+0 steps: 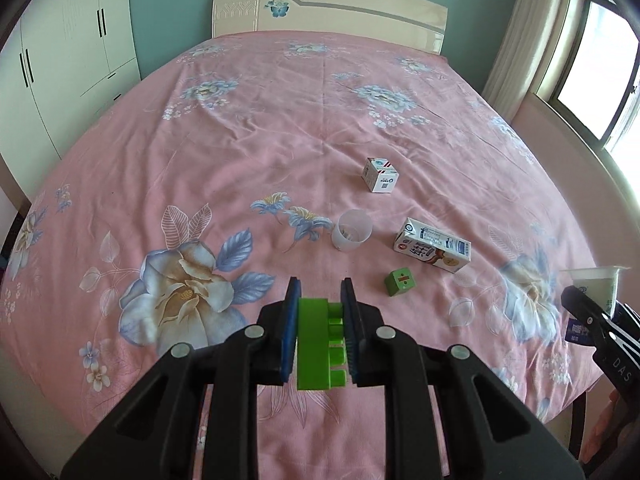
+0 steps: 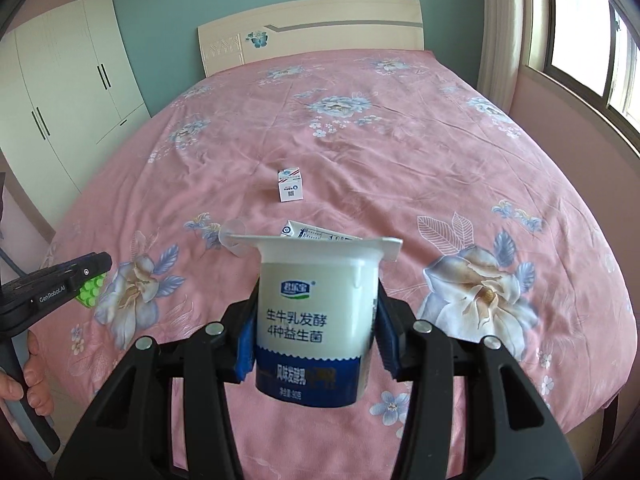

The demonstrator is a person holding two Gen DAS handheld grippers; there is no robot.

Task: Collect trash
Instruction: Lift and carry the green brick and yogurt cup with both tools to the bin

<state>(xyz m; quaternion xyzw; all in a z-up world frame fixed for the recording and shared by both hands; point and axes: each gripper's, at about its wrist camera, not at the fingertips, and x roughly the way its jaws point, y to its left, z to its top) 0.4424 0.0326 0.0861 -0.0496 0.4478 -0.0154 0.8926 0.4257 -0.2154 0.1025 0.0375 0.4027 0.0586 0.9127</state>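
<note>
My left gripper (image 1: 320, 308) is shut on a green studded toy brick (image 1: 318, 344), lifted above the pink bed; it shows at the left edge of the right wrist view as the left gripper (image 2: 94, 270) with the green brick (image 2: 91, 291). My right gripper (image 2: 318, 322) is shut on a white and blue yoghurt cup (image 2: 316, 320), held upright over the bed; the same cup (image 1: 598, 286) shows at the right edge of the left wrist view. On the sheet lie a milk carton (image 1: 432, 245), a clear plastic cup (image 1: 352, 230), a small white box (image 1: 380, 175) and a green cube (image 1: 398, 281).
The bed (image 1: 240, 152) has a pink floral sheet and a cream headboard (image 1: 328, 12). White wardrobes (image 1: 60, 72) stand on the left, a window (image 1: 600, 64) with a curtain on the right. A person's hand (image 2: 28, 376) grips the left handle.
</note>
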